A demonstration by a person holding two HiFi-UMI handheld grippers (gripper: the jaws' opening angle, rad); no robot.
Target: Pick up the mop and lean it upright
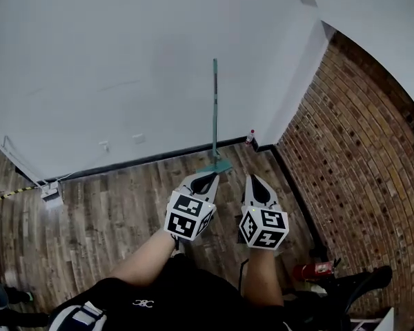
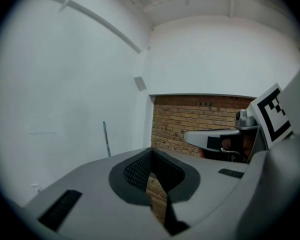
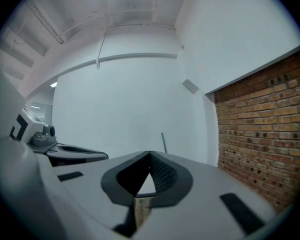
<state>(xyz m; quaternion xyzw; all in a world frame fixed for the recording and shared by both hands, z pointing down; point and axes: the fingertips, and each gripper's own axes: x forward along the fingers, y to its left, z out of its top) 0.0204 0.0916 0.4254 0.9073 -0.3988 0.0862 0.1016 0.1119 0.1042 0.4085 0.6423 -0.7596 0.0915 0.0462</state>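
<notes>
Looks done from where I stand: the mop (image 1: 214, 109) is upright in the centre of the head view, handle against the white wall (image 1: 124, 67), its teal head on the wood floor (image 1: 110, 212) at the skirting. Nothing is touching it. The left gripper (image 1: 205, 181) sits just below the mop head in the frame but clear of it; its own view shows the jaws pressed together, only floor showing through the gap behind the tips, and the mop handle small at mid-left. The right gripper (image 1: 254, 179) is beside it, jaws also pressed together with nothing between, the handle just above the jaws in its view. My read is that nothing is left except maybe checking the lean holds. Surroundings: a small bottle (image 1: 250, 138) stands on the floor right of the mop, near the corner where the brick wall (image 1: 359, 150) starts. A red object (image 1: 310, 271) lies at lower right, too small to identify. A white box (image 1: 52, 194) with a cable sits at far left by the skirting. Nothing is blocking the mop.
</notes>
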